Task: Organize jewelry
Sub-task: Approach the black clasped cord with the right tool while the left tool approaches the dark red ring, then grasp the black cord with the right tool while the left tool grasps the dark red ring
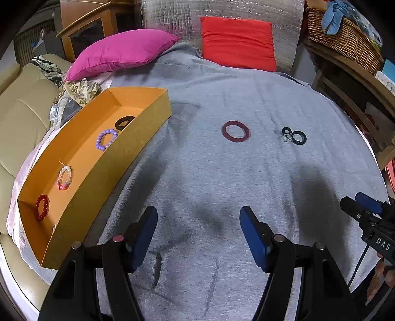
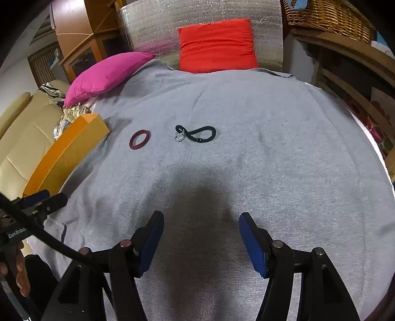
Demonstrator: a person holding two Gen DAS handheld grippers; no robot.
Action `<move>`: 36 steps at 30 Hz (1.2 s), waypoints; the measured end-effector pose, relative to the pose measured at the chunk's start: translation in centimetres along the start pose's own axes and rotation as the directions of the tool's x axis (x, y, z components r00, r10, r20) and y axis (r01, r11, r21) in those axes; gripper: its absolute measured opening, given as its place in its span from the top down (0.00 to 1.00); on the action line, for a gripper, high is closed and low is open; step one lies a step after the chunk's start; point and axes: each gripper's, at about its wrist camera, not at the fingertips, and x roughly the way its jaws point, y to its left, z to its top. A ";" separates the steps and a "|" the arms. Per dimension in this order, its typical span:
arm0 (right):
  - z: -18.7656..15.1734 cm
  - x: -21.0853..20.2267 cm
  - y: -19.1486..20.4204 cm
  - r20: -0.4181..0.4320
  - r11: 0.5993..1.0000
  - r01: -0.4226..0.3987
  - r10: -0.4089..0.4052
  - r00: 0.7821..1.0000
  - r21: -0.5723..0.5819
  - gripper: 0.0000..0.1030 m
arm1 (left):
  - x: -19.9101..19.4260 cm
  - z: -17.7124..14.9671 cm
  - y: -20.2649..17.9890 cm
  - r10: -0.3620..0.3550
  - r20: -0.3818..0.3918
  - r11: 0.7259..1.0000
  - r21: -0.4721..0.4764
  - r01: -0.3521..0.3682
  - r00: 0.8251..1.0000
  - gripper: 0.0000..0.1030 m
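The left tool [image 1: 198, 234] hangs above the grey cloth [image 1: 222, 172] with its blue-padded fingers [image 1: 145, 237] spread wide apart and nothing between them. The right tool [image 2: 201, 240] hovers over the same cloth, likewise spread apart and empty; its tip also shows at the right edge of the left wrist view, and the left tool's tip shows at the left edge of the right wrist view.

Ahead of both tools, well apart from them, a dark red ring [image 1: 235, 131] lies flat on the cloth. Near it on its right lies a black cord bracelet [image 1: 295, 136], twisted into a figure of eight, with a small clear piece [image 1: 287, 137] touching it at the crossing.

To the left of the left tool stands an open orange box [image 1: 138, 128] on the cloth. Inside it, from near end to far, lie a red bead bracelet [image 1: 42, 207], a pink and white bead bracelet [image 1: 65, 177], a purple bead bracelet [image 1: 106, 139] and a black ring-shaped piece [image 1: 123, 122], partly hidden by the box wall.

Beyond the cloth sit a magenta cushion [image 1: 118, 53] and a red cushion [image 1: 238, 42] against a silvery quilted sheet [image 1: 222, 10]. A wicker basket [image 1: 343, 34] stands on a wooden shelf at the far right.
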 end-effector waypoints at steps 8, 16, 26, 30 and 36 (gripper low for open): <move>0.2 0.1 -1.0 0.001 1.000 0.006 -0.006 1.000 0.019 0.35 | 0.8 -0.1 -0.8 0.006 -0.019 1.000 0.012 -0.006 1.000 0.32; -0.3 1.0 -2.5 -0.015 0.999 0.005 -0.004 1.000 0.044 0.35 | 3.2 -0.9 -1.3 0.013 -0.080 1.000 0.021 -0.011 0.997 0.32; 3.1 3.7 -4.1 -0.044 0.994 -0.018 0.023 0.999 0.105 0.35 | 5.2 -1.5 -0.7 -0.001 -0.110 1.000 -0.005 0.000 0.994 0.32; 6.7 6.1 -3.8 -0.058 0.993 -0.026 0.033 0.998 0.119 0.37 | 5.4 -1.6 -0.3 -0.009 -0.111 1.000 -0.015 0.007 0.994 0.32; 10.7 10.3 -2.7 -0.106 0.994 0.022 -0.011 0.994 0.104 0.50 | 5.7 -0.9 0.3 -0.016 -0.097 1.000 -0.026 0.013 0.995 0.32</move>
